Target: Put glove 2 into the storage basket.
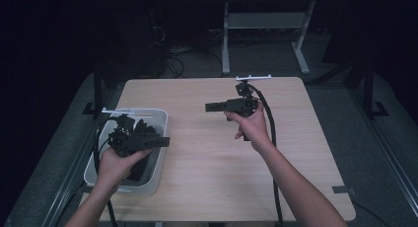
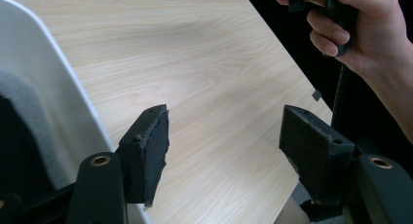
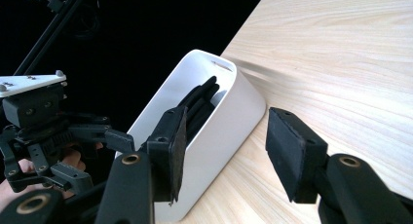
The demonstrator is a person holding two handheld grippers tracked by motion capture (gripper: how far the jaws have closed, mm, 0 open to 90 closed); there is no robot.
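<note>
Hovering over the near-left corner of the light wood-grain table [image 1: 212, 153], held in the person's left hand: left gripper [image 1: 162, 141], jaws spread wide with nothing between the foam pads, seen plainly in the left gripper view [image 2: 224, 156]. Positioned directly above the white rectangular plastic bin [image 1: 160, 119], which sits at the table's left edge and holds a heap of dark, soft-looking black items [image 1: 140, 131]; too shadowed to tell what kind or how many. Held up over the far middle of the table, well apart from the bin: right gripper [image 1: 209, 107], pointed leftward, jaws likewise open and empty in the right gripper view [image 3: 224, 151], with the bin [image 3: 229, 107] and its black contents [image 3: 202, 100] ahead.

Judging progress: very early, or between items. Nothing grasped, nothing laid out on the bare tabletop, all dark items apparently inside the bin. Left to do, by the look of it: lowering the left gripper into the bin, closing on one black item, lifting it out onto the open wood, probably with the right gripper joining in for handling.
</note>
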